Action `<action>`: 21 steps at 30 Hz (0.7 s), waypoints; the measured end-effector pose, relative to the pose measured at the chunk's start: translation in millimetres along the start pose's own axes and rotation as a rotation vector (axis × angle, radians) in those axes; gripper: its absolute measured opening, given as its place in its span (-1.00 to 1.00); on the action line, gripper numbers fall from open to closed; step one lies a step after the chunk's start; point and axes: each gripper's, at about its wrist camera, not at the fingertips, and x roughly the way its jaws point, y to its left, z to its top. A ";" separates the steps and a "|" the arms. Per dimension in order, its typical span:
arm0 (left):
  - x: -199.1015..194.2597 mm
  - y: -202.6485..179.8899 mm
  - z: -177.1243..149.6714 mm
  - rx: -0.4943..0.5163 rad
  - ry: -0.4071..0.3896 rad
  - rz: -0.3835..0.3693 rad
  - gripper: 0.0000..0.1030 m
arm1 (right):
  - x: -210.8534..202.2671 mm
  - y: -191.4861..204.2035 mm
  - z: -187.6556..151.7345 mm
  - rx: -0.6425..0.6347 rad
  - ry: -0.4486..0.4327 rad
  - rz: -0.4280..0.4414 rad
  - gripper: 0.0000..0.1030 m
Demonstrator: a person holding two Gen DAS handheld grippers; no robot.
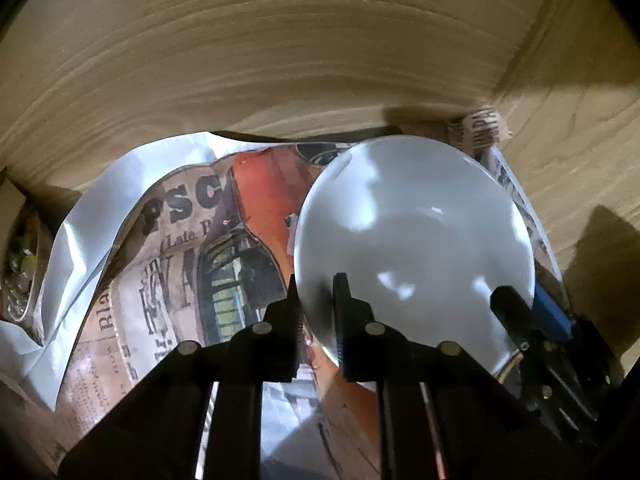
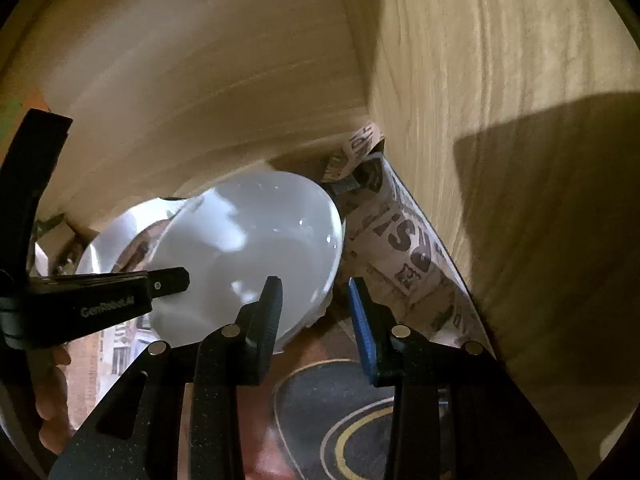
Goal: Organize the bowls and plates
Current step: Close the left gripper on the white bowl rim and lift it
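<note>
In cabinet (image 1: pixel 280 60), empty white bowl (image 1: pixel 416 232), left claw (image 1: pixel 318 300) gripping rim

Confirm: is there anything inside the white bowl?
No: the white bowl shows only a bare glossy inside with light reflections.

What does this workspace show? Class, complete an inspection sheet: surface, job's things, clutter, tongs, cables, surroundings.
Surface: wooden shelf floor covered by a crumpled printed liner.
Job's things: one white bowl, upright on the liner near the back right corner.
Clutter: an unclear small item at the far left.
Tongs: left tongs straddle the bowl's near rim; whether they pinch it is unclear. Right tongs open, one finger over the rim.
Cables: nothing seen.
Surroundings: wood panels behind and right.
</note>
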 end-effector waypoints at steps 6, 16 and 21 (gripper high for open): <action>2.3 -0.5 1.6 0.033 -0.011 -0.006 -0.75 | 9.6 -5.0 0.0 0.014 0.039 0.040 -0.46; -18.5 6.9 -31.0 0.061 0.025 0.025 -0.74 | 4.6 0.1 -8.4 -0.005 0.080 0.130 -0.50; -31.1 30.0 -53.6 0.085 0.045 0.049 -0.71 | 0.5 20.8 -21.5 -0.111 0.130 0.202 -0.47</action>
